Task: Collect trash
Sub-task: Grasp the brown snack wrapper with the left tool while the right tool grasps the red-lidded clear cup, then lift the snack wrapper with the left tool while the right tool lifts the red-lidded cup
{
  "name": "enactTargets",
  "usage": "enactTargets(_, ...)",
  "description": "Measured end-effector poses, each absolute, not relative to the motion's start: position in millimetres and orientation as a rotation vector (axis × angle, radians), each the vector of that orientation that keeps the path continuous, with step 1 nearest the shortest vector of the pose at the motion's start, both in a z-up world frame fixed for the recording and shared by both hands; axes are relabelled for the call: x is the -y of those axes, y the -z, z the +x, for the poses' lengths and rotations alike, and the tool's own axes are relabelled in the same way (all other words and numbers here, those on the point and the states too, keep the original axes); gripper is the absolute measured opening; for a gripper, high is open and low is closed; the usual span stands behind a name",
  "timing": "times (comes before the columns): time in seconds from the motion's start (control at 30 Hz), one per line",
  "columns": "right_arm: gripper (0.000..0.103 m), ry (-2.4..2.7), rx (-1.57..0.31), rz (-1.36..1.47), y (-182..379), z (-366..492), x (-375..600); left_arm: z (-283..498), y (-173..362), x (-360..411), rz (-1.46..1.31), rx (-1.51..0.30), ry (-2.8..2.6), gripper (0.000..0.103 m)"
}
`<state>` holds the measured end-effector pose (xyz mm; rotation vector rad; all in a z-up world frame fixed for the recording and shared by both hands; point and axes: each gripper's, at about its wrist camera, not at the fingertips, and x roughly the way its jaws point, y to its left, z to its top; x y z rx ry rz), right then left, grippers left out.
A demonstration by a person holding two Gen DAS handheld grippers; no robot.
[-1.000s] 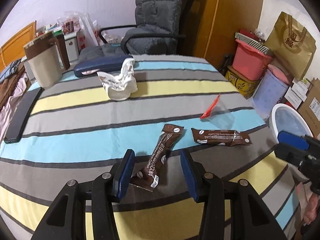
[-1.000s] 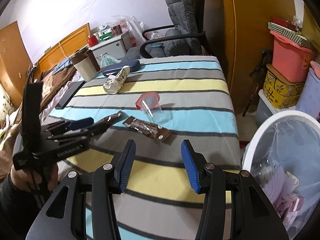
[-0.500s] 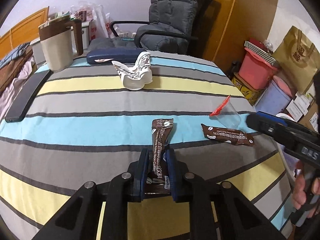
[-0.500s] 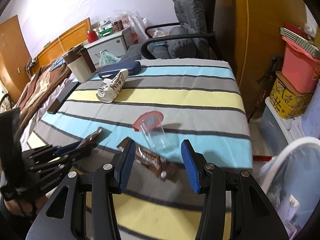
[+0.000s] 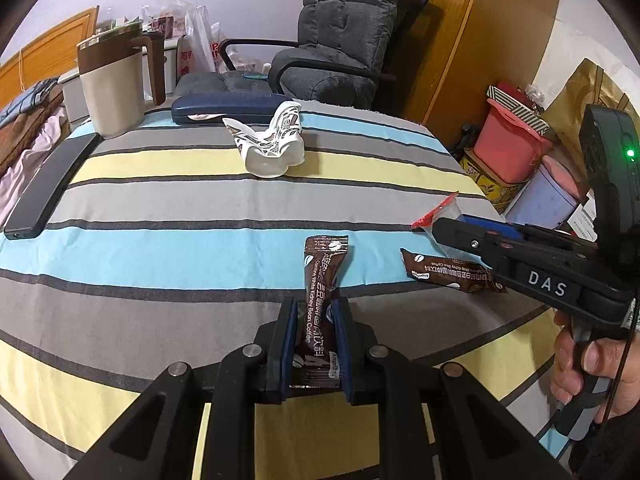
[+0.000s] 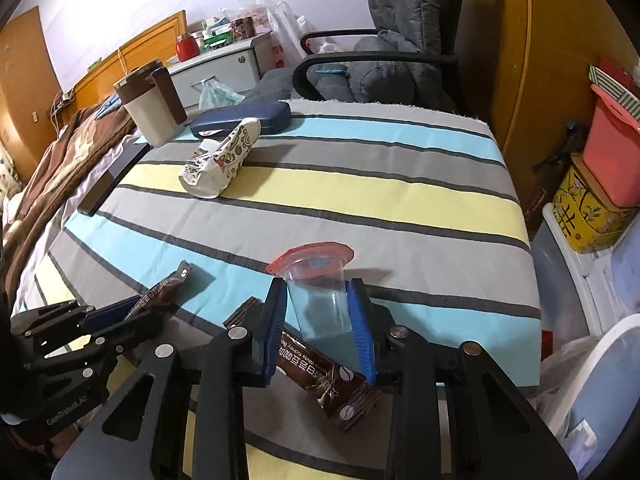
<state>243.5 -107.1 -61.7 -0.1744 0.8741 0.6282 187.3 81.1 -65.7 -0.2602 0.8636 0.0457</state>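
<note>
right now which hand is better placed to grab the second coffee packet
Right. The right gripper is closing around the clear cup, directly over that packet; the left gripper is shut on the other packet.

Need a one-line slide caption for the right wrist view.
Right gripper closing around the clear plastic cup with a red rim lying on the striped tablecloth, above a brown coffee sachet.

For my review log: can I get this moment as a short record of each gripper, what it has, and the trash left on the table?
left gripper: shut on coffee sachet
right gripper: closing, clear plastic cup between its fingers
still loose: second coffee sachet, crumpled paper cup
surface: striped tablecloth
bin: beside table, right wrist view
</note>
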Motion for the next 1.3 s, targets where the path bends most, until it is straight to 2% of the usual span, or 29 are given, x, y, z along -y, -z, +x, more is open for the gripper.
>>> enactTargets(0.43,0.033,-0.61,-0.808,-0.118,35,208,130,177,59,-71,-0.237,-0.87,-0.055,0.018)
enactTargets(1.3,0.033,-0.526,-0.73,-0.001,18,152,183,121,9,-12,-0.177,-0.79,0.0,0.018)
